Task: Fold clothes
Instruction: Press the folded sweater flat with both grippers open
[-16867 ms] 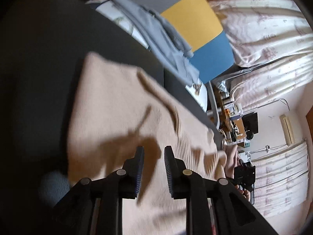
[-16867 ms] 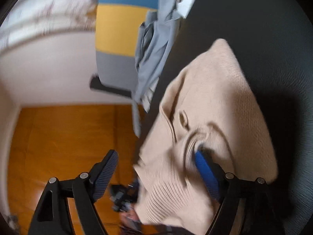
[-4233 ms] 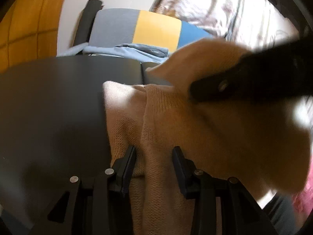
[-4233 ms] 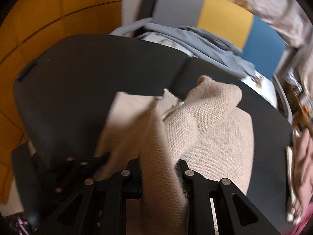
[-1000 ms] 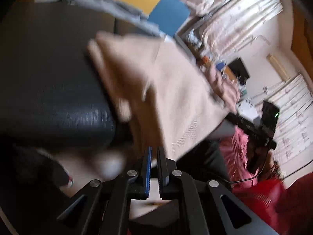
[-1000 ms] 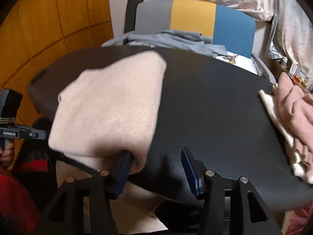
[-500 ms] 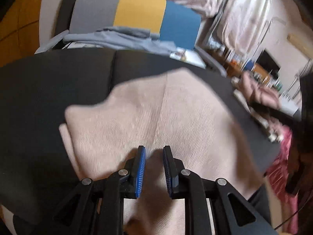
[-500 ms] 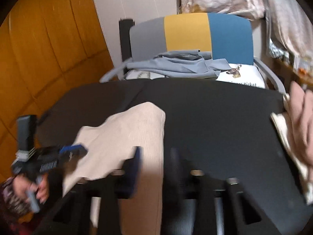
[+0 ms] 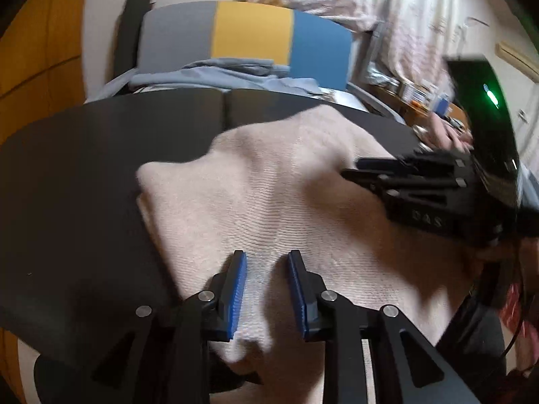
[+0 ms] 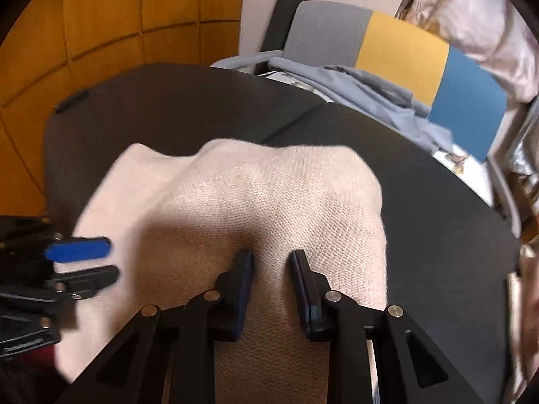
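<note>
**A:** While both your grippers sit low on the beige sweater [image 10: 256,202], watch the near edge. It lies folded on the dark table [image 10: 168,107], but the near part hangs off the table's near rim in the left wrist view.

**B:** Jaw state?

**A:** Left gripper [image 9: 266,262]: fingers apart, knit lying between the blue pads, not pinched as far as I can judge. Right gripper [image 10: 272,259]: also parted, fabric ridged up between the fingers. Neither looks clamped.

**B:** Risks?

**A:** Three. One, if you close on that ridge you likely grab only the top layer, and a lift would peel the fold open. Two, the far-left corner already bulges and looks uneven; dragging either gripper toward the near side would skew it further. Three, weight over the near rim could pull the whole stack off if you nudge it that way.

**B:** Anything else close?

**A:** Your two grippers are near each other over the sweater, so a sideways sweep risks a clash. The grey garment [image 10: 363,91] on the chair [image 10: 397,43] is well apart, far side, no issue.
</note>
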Tool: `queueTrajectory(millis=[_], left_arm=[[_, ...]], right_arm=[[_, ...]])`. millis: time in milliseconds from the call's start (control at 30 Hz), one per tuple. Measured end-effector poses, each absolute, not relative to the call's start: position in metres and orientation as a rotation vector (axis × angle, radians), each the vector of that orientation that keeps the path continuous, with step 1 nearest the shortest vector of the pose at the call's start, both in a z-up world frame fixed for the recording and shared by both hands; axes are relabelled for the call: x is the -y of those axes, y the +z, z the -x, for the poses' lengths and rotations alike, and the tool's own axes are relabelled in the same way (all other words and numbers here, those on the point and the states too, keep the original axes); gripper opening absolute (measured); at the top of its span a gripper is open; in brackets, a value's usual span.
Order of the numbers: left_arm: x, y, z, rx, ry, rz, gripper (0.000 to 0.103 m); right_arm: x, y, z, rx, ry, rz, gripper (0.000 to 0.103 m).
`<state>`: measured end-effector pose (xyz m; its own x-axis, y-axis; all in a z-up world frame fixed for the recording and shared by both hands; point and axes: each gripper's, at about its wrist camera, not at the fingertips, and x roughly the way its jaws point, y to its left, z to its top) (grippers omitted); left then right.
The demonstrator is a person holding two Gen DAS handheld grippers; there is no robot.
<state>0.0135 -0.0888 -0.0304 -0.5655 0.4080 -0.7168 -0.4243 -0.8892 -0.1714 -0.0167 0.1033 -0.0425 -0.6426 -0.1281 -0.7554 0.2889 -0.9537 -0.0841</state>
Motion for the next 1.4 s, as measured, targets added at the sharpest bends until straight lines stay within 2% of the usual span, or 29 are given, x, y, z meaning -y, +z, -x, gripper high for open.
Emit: queueTrajectory(millis=[67,167,267,367,433,467,600,700,833,1100,1400], left_arm=[[0.102,-0.021,-0.006,0.068,2.487,1.146,0.019],[0.102,-0.005,0.003,0.195,2.438,1.115,0.020],[0.073,0.013,0.003,0.107,2.407,1.032,0.021],[0.049,0.007,0.006,-0.010,2.395,1.050,0.022],[0.046,-0.007,0.005,-0.048,2.418,1.096,0.022],[0.045,-0.013,0.004,-0.067,2.430,1.117,0.026],[0.055,-0.023,-0.007,-0.189,2.504,1.045,0.032],[0.061,-0.028,0.006,-0.152,2.483,1.048,0.035],[0.057,-0.027,0.052,-0.109,2.440,1.100,0.035],[0.032,-0.026,0.117,-0.188,2.427,1.067,0.035],[0.052,-0.001,0.074,-0.119,2.407,1.128,0.031]], right_arm=[[-0.109,-0.037,0.016,-0.231,-2.652,-1.161,0.027],[-0.118,-0.030,0.016,-0.143,-2.668,-1.115,0.027],[-0.126,-0.022,0.015,-0.055,-2.682,-1.068,0.027],[-0.151,-0.002,0.017,0.138,-2.699,-0.999,0.027],[-0.150,-0.006,0.024,0.088,-2.681,-1.047,0.027],[-0.146,-0.011,0.026,0.036,-2.660,-1.070,0.027],[-0.137,-0.037,0.033,-0.043,-2.608,-1.134,0.027],[-0.131,-0.045,0.040,-0.038,-2.642,-1.153,0.027],[-0.117,-0.045,0.055,-0.149,-2.726,-1.201,0.027],[-0.131,-0.045,0.103,-0.023,-2.861,-1.264,0.027],[-0.132,-0.036,0.105,-0.085,-2.851,-1.274,0.029]])
